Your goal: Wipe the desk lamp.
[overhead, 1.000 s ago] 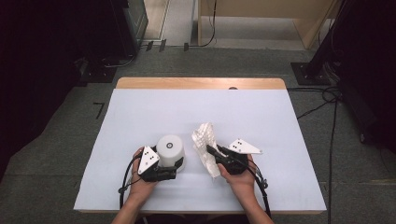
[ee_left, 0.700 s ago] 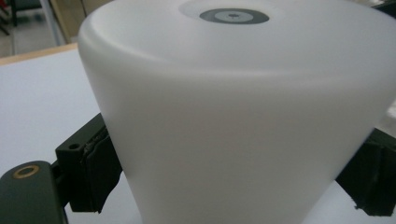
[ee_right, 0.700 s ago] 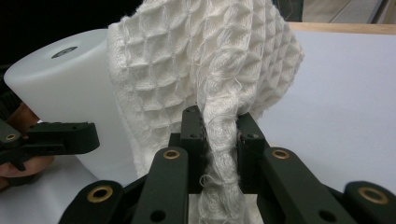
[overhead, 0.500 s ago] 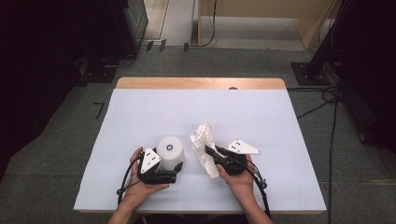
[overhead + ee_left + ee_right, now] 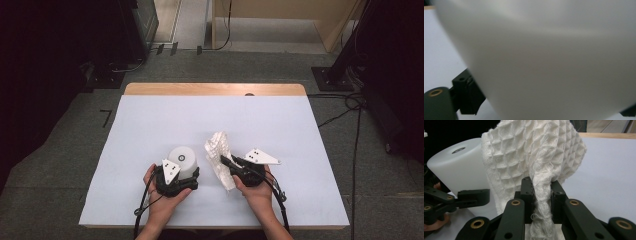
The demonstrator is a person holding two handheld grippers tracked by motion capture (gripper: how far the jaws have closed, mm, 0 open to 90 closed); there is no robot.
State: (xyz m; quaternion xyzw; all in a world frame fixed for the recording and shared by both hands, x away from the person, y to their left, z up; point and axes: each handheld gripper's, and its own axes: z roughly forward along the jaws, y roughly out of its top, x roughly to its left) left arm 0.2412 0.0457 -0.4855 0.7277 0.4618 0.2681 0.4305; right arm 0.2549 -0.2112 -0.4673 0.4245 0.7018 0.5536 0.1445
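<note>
I am holding my right gripper low over the near part of the tabletop, and its jaws are pinching a bunched fold of the white waffle-weave cloth between them. In the right gripper view the fabric is rising from the jaws in a twisted rope and spreading out above them into a wide quilted sheet. From the high view the cloth is standing up crumpled just ahead of that gripper, with part of it trailing down beside my right hand.

My left gripper is sitting just beside it to the left, and its jaws are closing around the white cylindrical container, one jaw showing on each side of its wall in the left gripper view. The container is standing upright on the tabletop, close against the hanging cloth, with a small round mark on its flat top.
</note>
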